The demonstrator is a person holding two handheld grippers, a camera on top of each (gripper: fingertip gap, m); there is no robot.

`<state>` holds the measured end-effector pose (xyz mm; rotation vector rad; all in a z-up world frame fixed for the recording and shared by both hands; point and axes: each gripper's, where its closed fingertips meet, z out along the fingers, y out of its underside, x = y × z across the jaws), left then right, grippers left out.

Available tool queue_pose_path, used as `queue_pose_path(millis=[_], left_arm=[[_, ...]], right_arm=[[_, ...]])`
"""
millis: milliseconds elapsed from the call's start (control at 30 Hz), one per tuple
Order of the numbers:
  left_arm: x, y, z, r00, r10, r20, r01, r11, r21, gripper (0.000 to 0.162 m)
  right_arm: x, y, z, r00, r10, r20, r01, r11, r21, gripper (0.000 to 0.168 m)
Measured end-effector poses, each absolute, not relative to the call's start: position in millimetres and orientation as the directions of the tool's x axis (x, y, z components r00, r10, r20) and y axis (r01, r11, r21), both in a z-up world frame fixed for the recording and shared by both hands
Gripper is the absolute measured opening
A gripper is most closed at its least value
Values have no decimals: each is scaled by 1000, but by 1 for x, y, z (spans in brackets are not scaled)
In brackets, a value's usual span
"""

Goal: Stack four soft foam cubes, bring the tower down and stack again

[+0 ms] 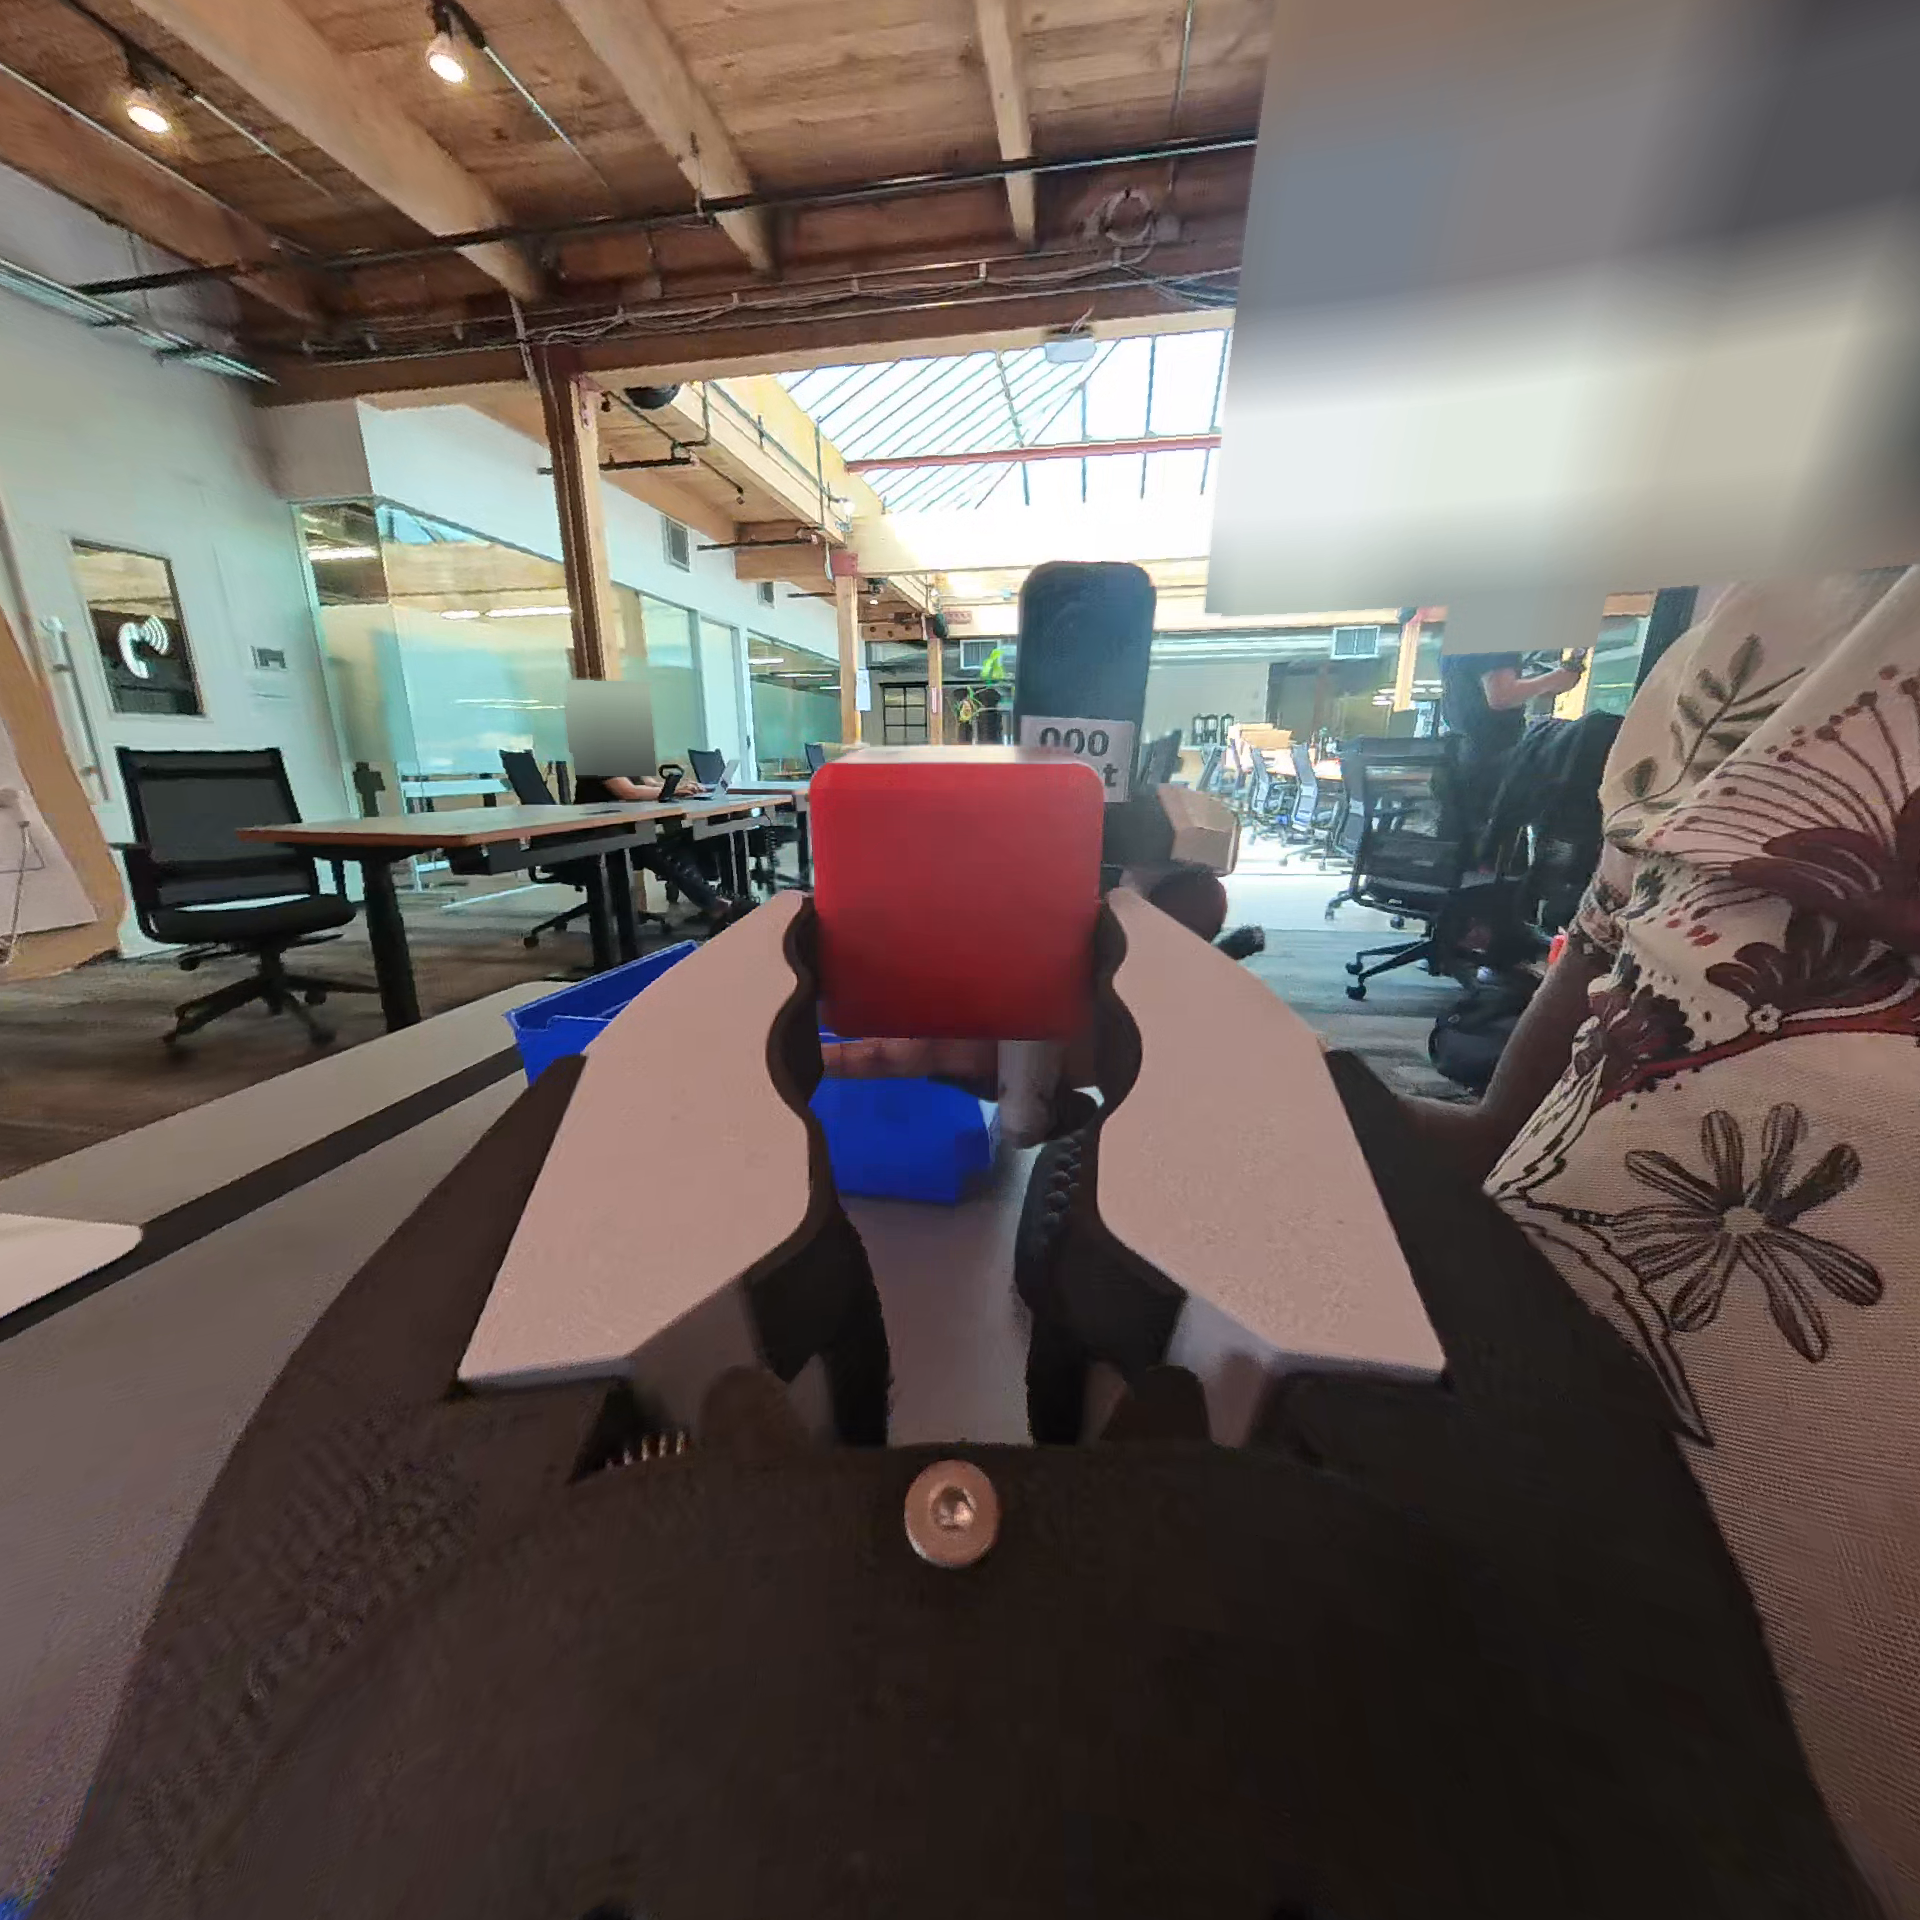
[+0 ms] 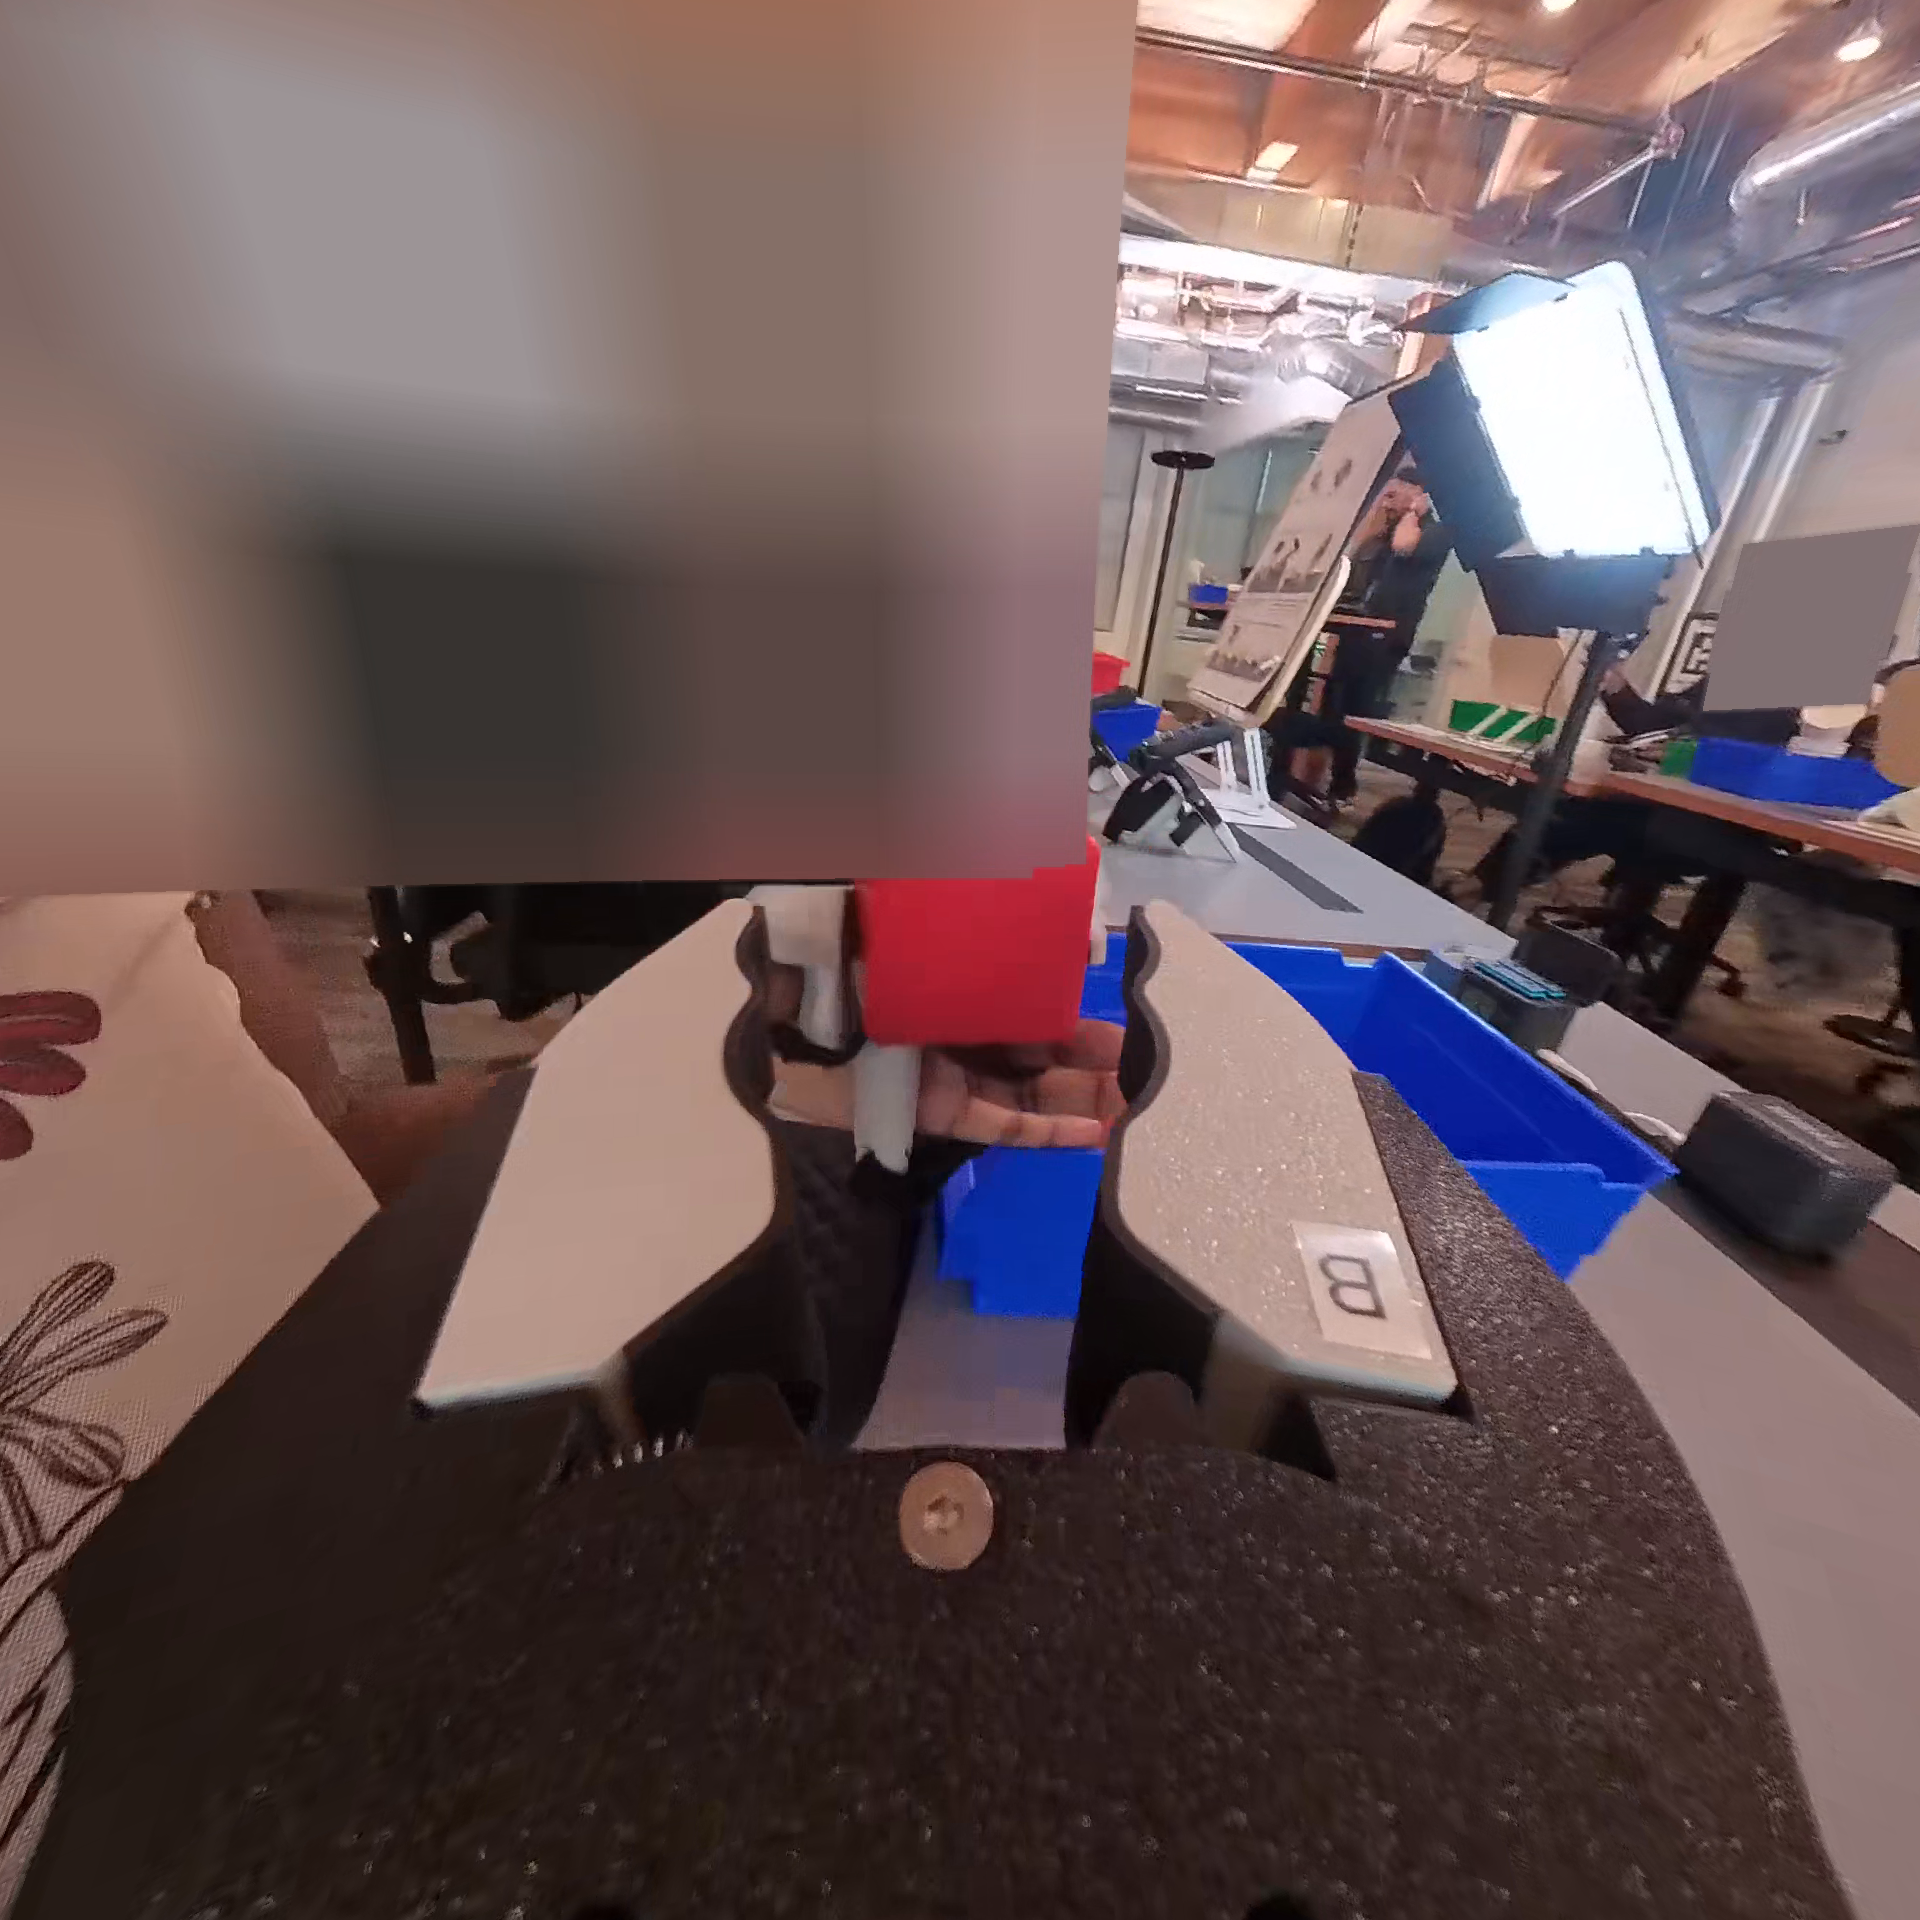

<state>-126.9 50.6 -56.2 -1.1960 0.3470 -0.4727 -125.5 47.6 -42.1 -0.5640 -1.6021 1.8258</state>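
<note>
Left gripper [image 1: 954,940] clamps the red, round-cornered soft foam cube [image 1: 956,894] between its tips, held up above the blue plastic bin [image 1: 904,1138]. Right gripper [image 2: 940,966] is spread wide, facing that cube, not touching.

Colours and patterns, both wrist views

Foam cube [image 1: 956,899]: plain red. Bin [image 2: 1455,1081]: solid blue. Gripper fingers [image 1: 665,1153]: pale grey faces, black edges; body black, speckled. Tabletop [image 1: 156,1382]: grey, with a dark strip. Person's garment [image 1: 1766,1039]: cream with dark red and brown floral print.
</note>
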Motion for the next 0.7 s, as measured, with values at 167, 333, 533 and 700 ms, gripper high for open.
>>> queue_pose_path(millis=[167,333,533,700], left_arm=[[-125,52,-59,847,-532,-19,143,262,-954,49],[-132,51,-69,880,-466,-98,-13,183,-983,51],[-216,10,-83,960,-48,-277,-280,-56,-959,72],[-281,-37,-110,940,203,-276,-199,-333,-922,72]], right_arm=[[-133,44,-50,-719,693,55,-160,-88,-983,50],[-133,46,-56,-714,684,153,-169,44,-985,46],[-155,99,-118,-681,702,208,242,483,-841,45],[-172,129,-201,-651,751,112,620,611,-493,46]])
